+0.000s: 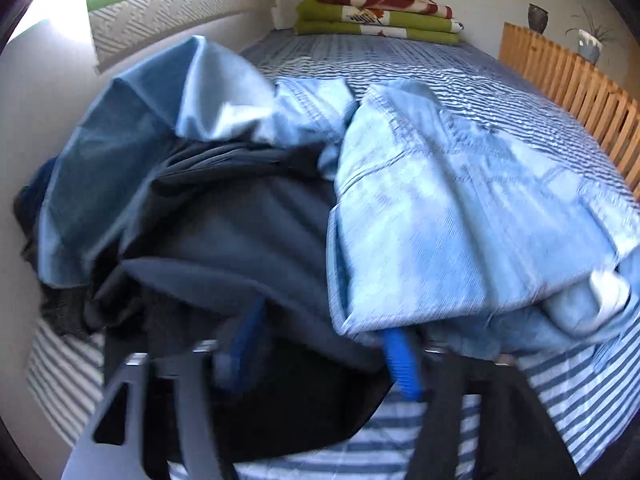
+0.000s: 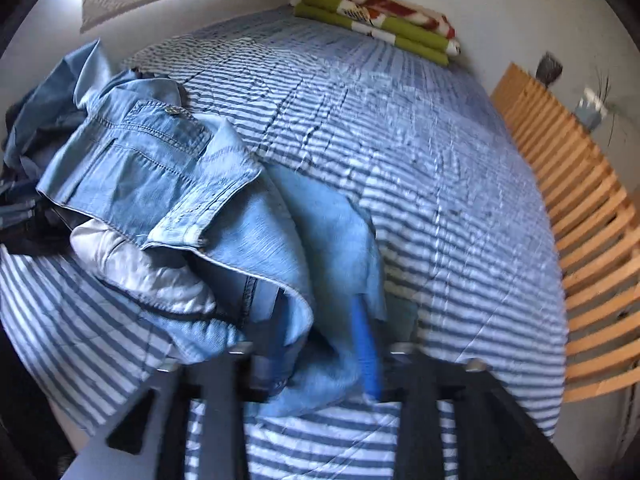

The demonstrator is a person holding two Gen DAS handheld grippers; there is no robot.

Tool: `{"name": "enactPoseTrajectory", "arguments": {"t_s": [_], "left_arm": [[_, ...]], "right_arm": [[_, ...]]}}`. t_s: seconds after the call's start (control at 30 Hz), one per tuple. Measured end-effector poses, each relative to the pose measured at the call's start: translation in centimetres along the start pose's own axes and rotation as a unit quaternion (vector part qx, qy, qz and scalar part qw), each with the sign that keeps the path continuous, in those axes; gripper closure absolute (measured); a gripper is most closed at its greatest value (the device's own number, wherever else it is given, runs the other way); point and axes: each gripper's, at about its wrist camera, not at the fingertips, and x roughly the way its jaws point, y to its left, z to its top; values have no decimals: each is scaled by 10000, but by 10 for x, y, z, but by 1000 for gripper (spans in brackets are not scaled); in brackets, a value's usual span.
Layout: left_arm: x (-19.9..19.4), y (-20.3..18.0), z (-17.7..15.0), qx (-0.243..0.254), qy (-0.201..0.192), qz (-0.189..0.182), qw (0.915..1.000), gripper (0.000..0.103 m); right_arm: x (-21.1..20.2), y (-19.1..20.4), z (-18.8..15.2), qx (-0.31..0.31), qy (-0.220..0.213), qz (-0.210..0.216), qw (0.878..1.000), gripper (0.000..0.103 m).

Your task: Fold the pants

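Because the light blue pants [image 2: 208,216] lie crumpled at the near left of the striped bed [image 2: 440,184], partly over a heap of dark clothes [image 1: 224,232], both grippers appear to be lifting them clear so they can be spread on the open stretch of cover beyond. With its blue fingers [image 2: 366,352] closed to a narrow gap, the right gripper [image 2: 320,344] pinches a fold of the denim near the waistband. Cloth hides much of the left gripper [image 1: 320,344]; its fingers [image 1: 400,364] sit under the denim's edge and over dark cloth, but I cannot tell whether they grip either. Folded blankets [image 2: 380,20] are stacked at the far end, well apart.
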Motion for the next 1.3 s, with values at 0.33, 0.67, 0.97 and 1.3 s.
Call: {"name": "enactPoseTrajectory", "arguments": {"t_s": [0.33, 0.67, 0.97, 1.3], "left_arm": [[-27, 3, 58, -284, -358, -588, 9972, 95], [-135, -94, 190, 505, -1442, -1205, 9809, 97], [-166, -311, 267, 1361, -1509, -2040, 9576, 97], [-146, -547, 206, 2093, -581, -3069, 9266, 93]], "right_arm": [[-3, 3, 7, 64, -100, 172, 9998, 101], [-85, -69, -7, 945, -772, 469, 9914, 101], [-108, -179, -66, 1726, -618, -502, 9818, 101], [-82, -308, -162, 3099, 286, -1827, 9326, 101]]}}
